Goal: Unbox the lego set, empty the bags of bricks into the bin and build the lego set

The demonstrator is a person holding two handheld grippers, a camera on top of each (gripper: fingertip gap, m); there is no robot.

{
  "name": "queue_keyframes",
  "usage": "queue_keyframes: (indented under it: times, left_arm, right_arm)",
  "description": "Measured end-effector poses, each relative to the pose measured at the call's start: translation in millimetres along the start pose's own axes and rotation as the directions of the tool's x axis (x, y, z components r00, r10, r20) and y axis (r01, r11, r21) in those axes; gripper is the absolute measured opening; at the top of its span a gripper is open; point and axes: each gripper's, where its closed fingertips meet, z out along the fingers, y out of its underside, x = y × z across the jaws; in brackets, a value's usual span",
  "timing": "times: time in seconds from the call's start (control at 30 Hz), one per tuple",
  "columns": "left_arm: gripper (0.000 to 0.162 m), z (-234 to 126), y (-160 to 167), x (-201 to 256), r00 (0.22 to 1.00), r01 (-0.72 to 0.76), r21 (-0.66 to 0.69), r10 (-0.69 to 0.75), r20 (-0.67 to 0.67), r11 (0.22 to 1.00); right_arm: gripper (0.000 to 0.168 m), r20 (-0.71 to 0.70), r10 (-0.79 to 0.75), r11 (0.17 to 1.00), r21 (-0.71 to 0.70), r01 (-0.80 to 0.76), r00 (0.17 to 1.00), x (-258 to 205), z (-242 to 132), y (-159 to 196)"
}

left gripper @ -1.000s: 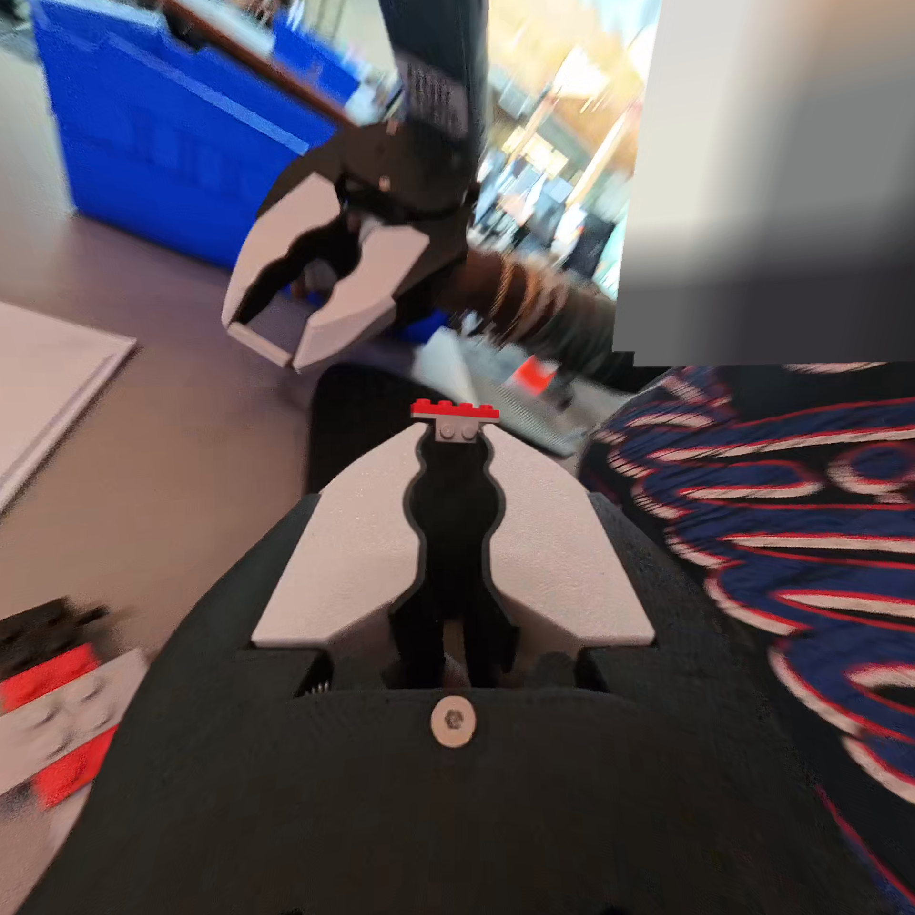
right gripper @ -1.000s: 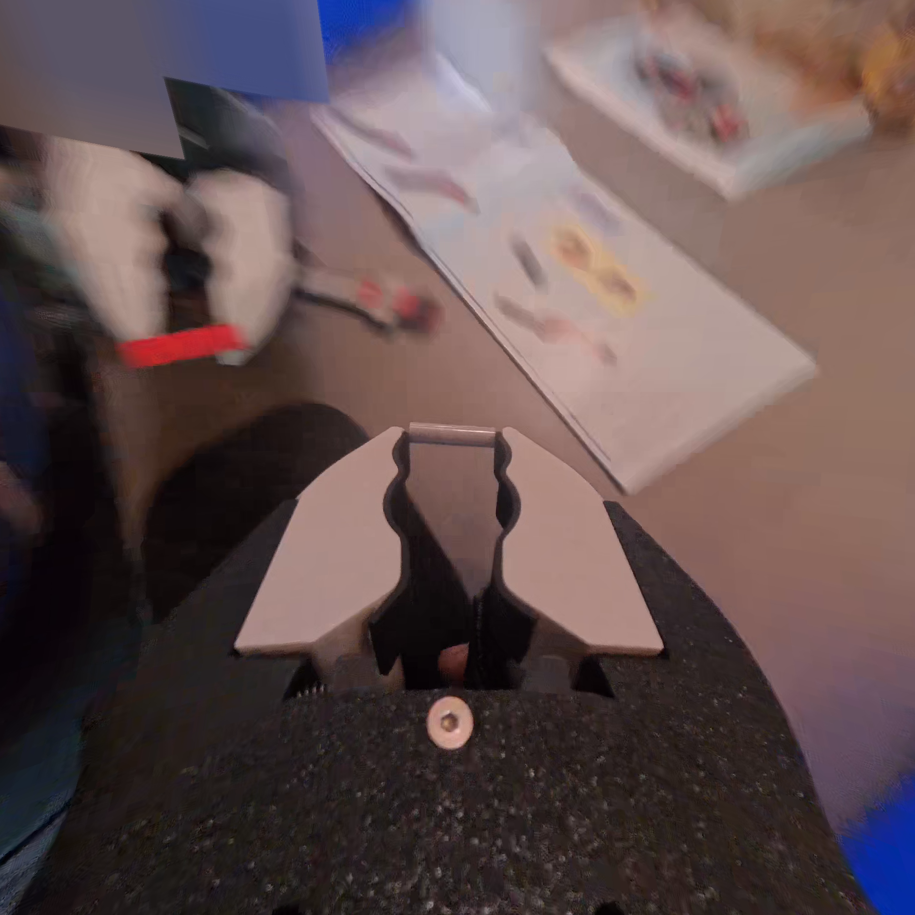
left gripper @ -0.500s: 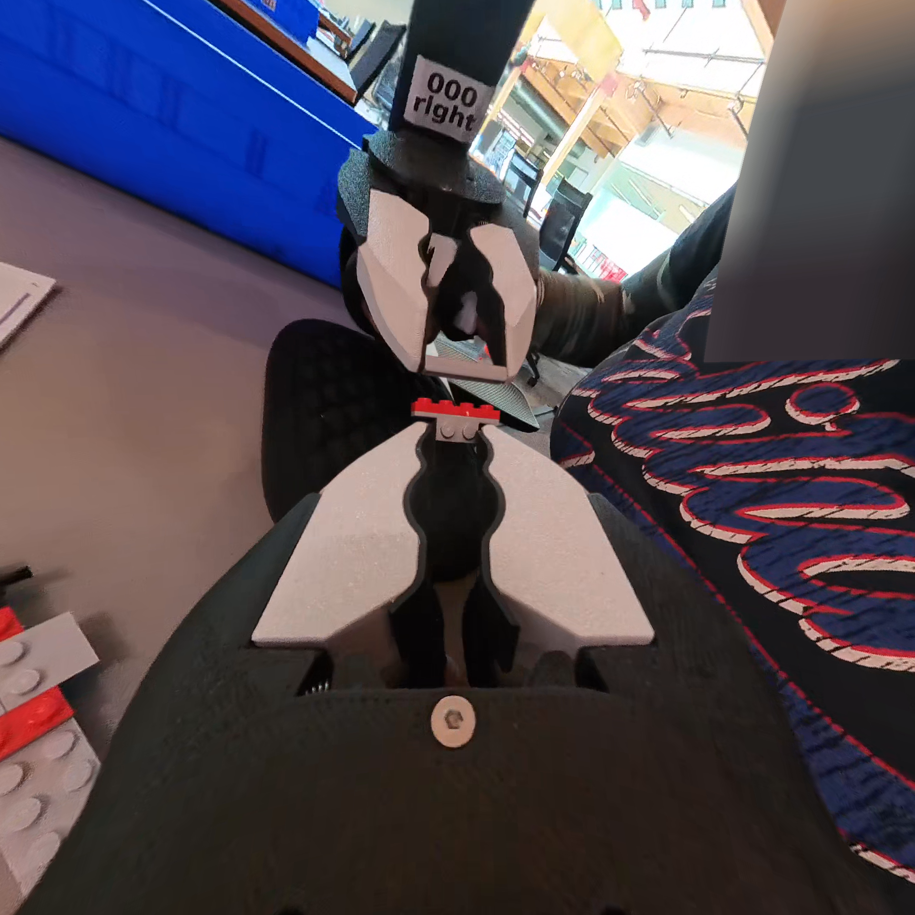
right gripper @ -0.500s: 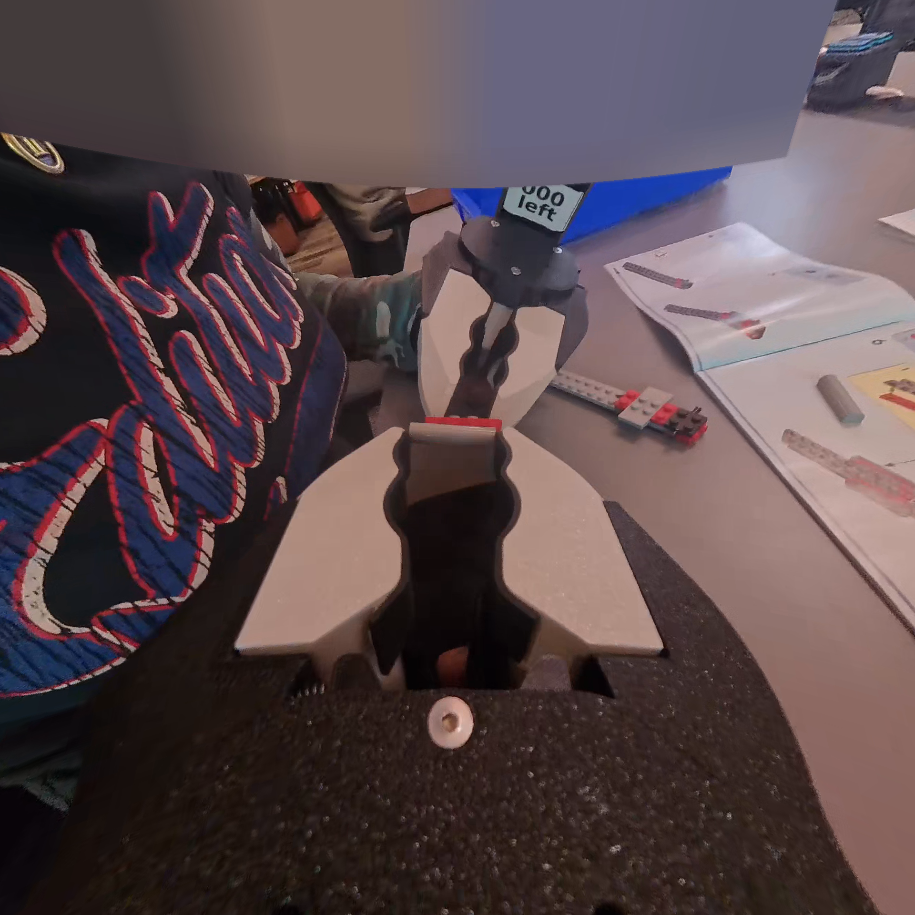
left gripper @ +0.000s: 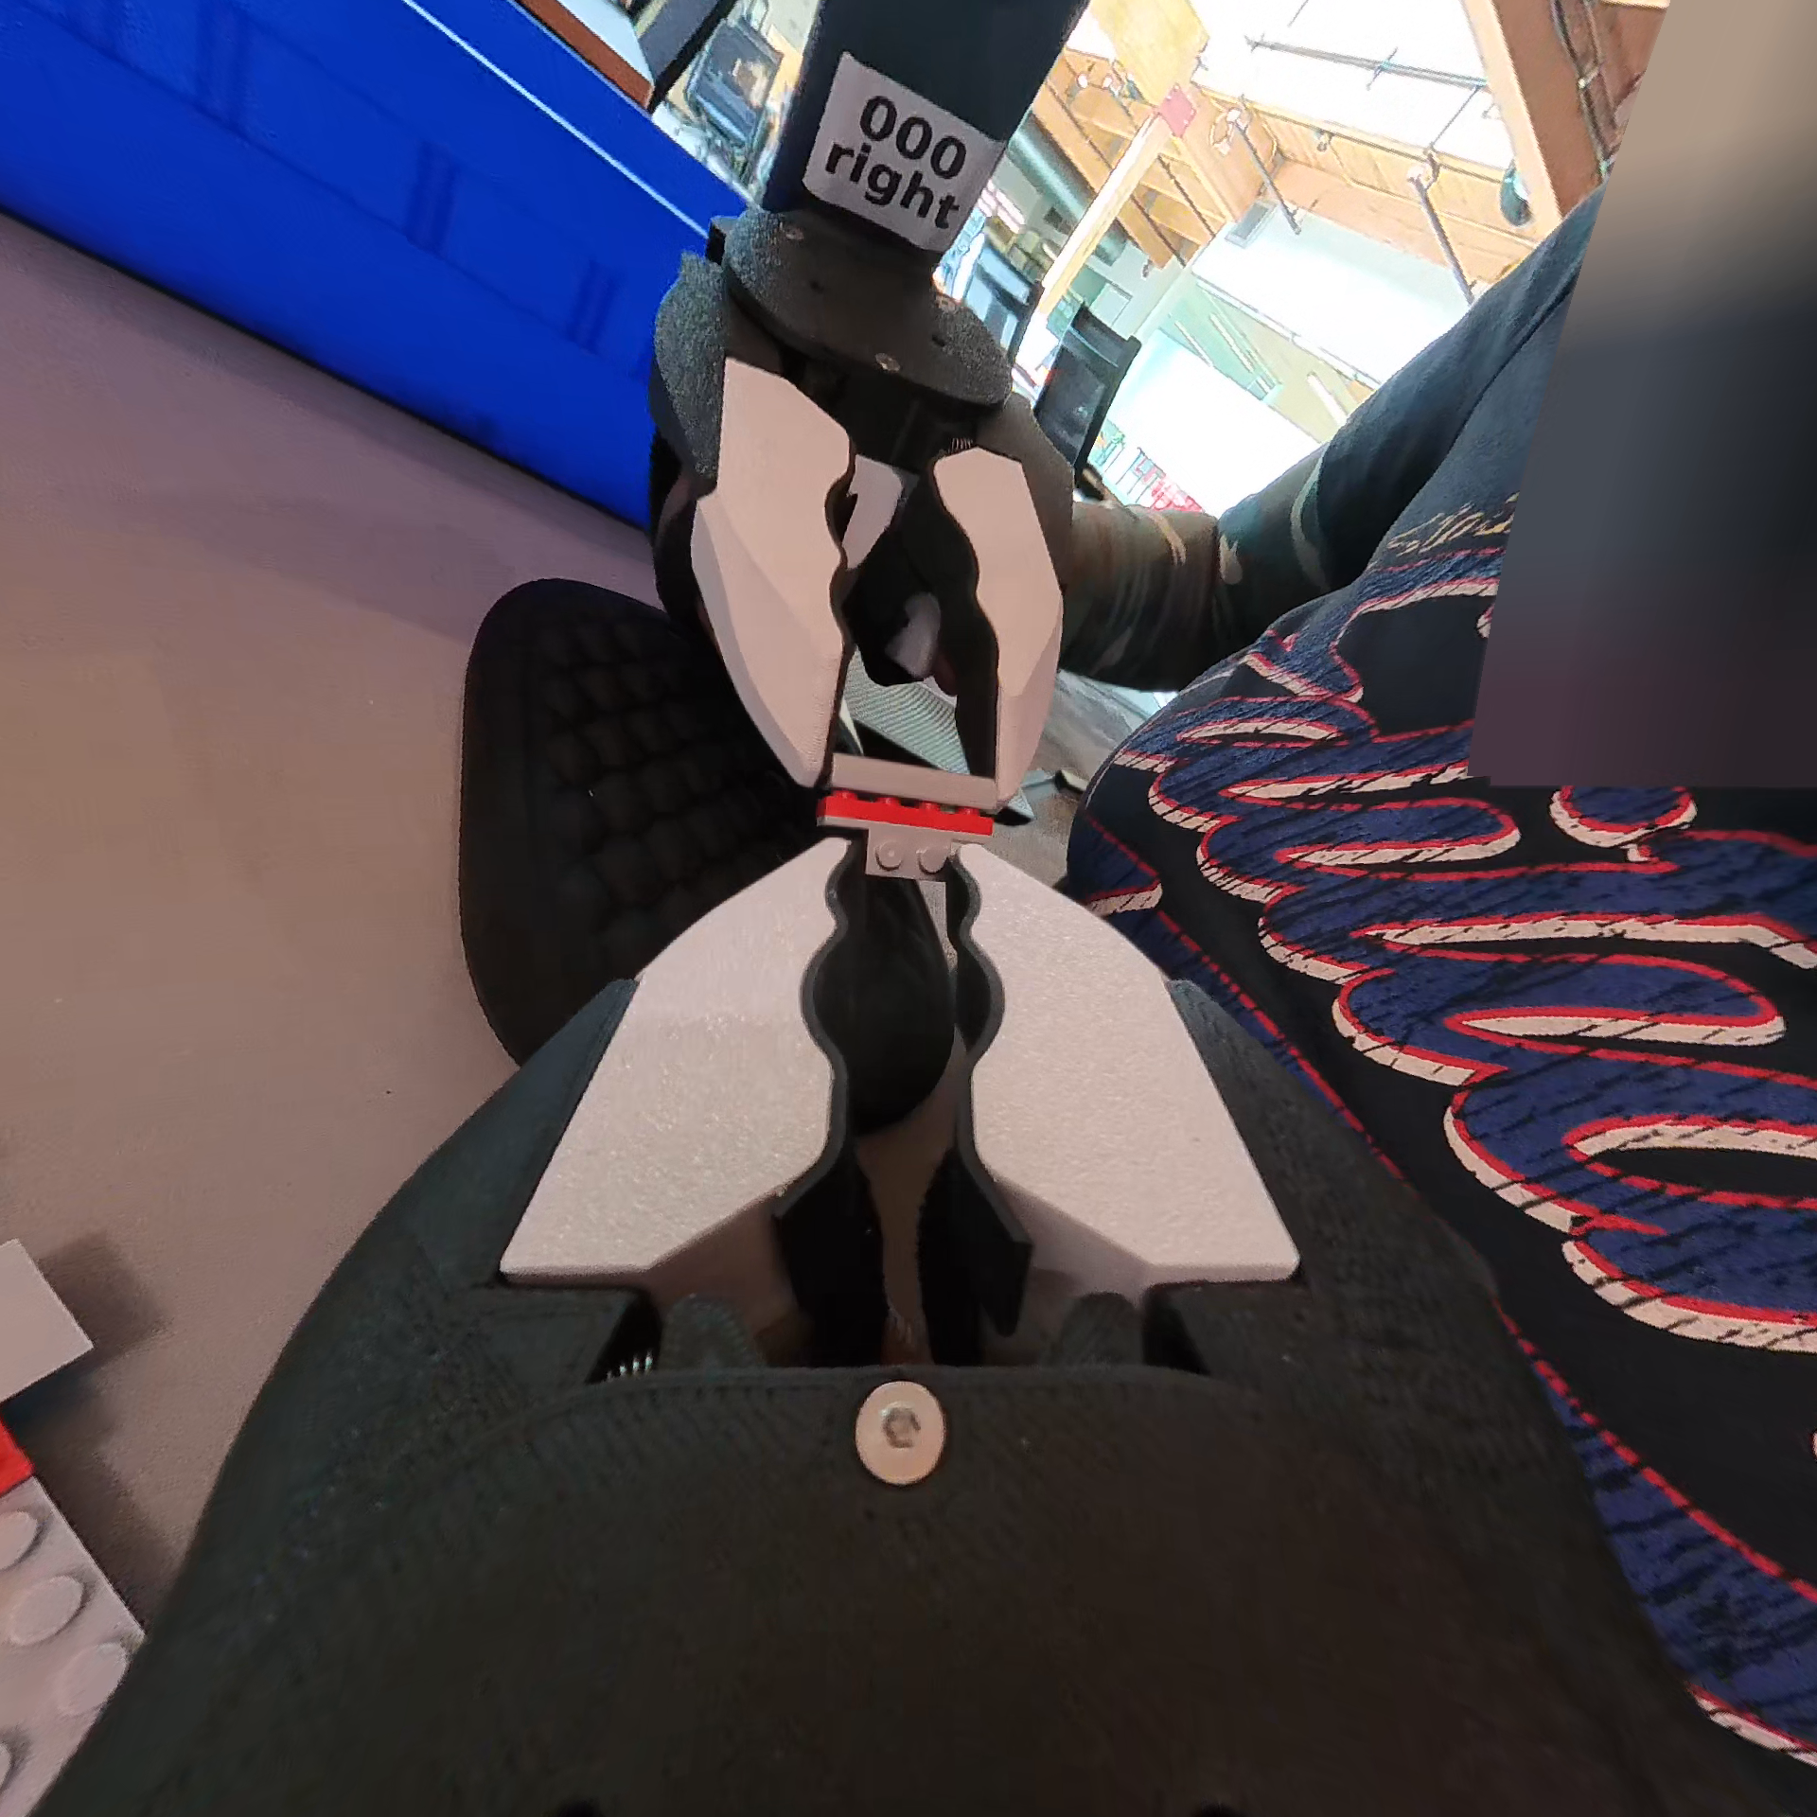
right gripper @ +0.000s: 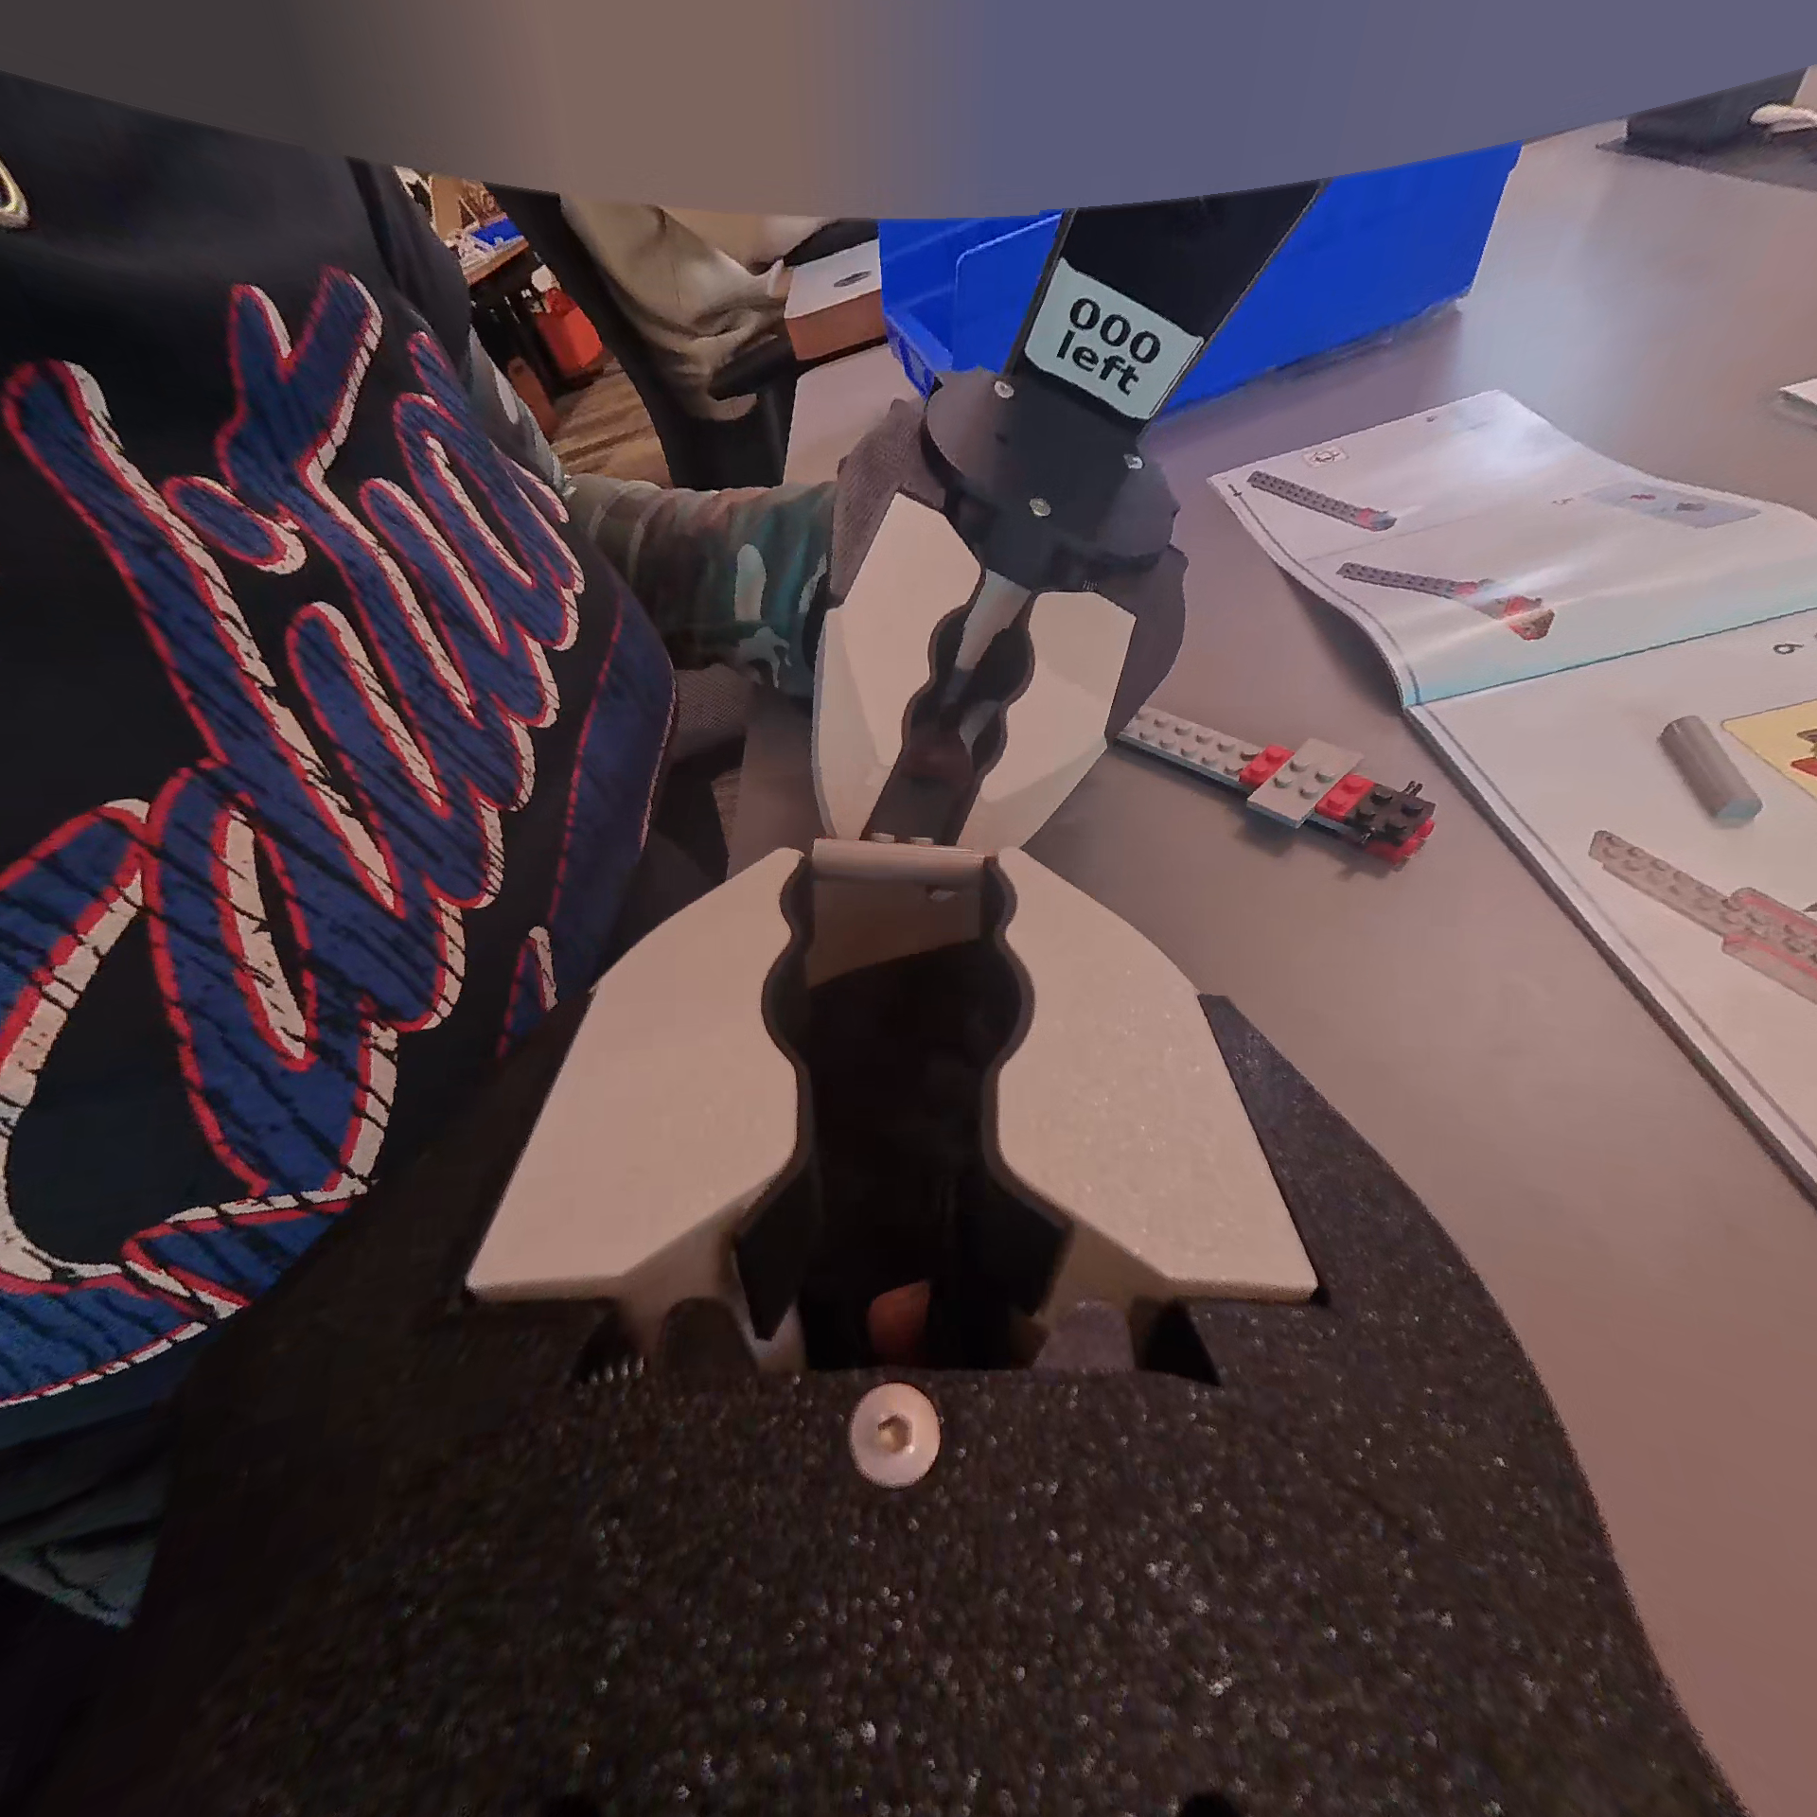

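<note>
My left gripper is shut on a small grey brick that carries a red plate on top. My right gripper comes from above, tip to tip with the left, shut on a flat grey plate. That plate rests against the red plate. In the right wrist view my right gripper holds the grey plate, and the left gripper faces it. Both are held in the air in front of the person's shirt.
A partly built grey, red and black strip lies on the grey table beside an open instruction booklet with a grey cylinder piece on it. A blue bin stands behind. Grey and red plates lie at lower left. A black mesh chair is below. My left and right fingertips are right by each other.
My right gripper has swung in from the table side and come down onto the left gripper's tip. The grey plate now touches the red plate. The left gripper's hold is unchanged.
</note>
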Motion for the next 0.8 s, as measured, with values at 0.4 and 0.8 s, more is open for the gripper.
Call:
queue_keyframes:
  times: [0.4,0.8]
  left_arm:
    - [0.015,-3,-6,-1,1.000,0.010,0.054,-0.010,0.000,0.998]
    - [0.015,-18,-33,4,0.999,0.009,0.290,0.001,-0.035,0.957]
  right_arm:
    - [0.033,-0.077,0.021,1.000,0.023,-0.019,0.997,2,0,0]
    - [0.032,-0.177,0.001,0.979,0.201,0.035,0.984,10,1,-26]
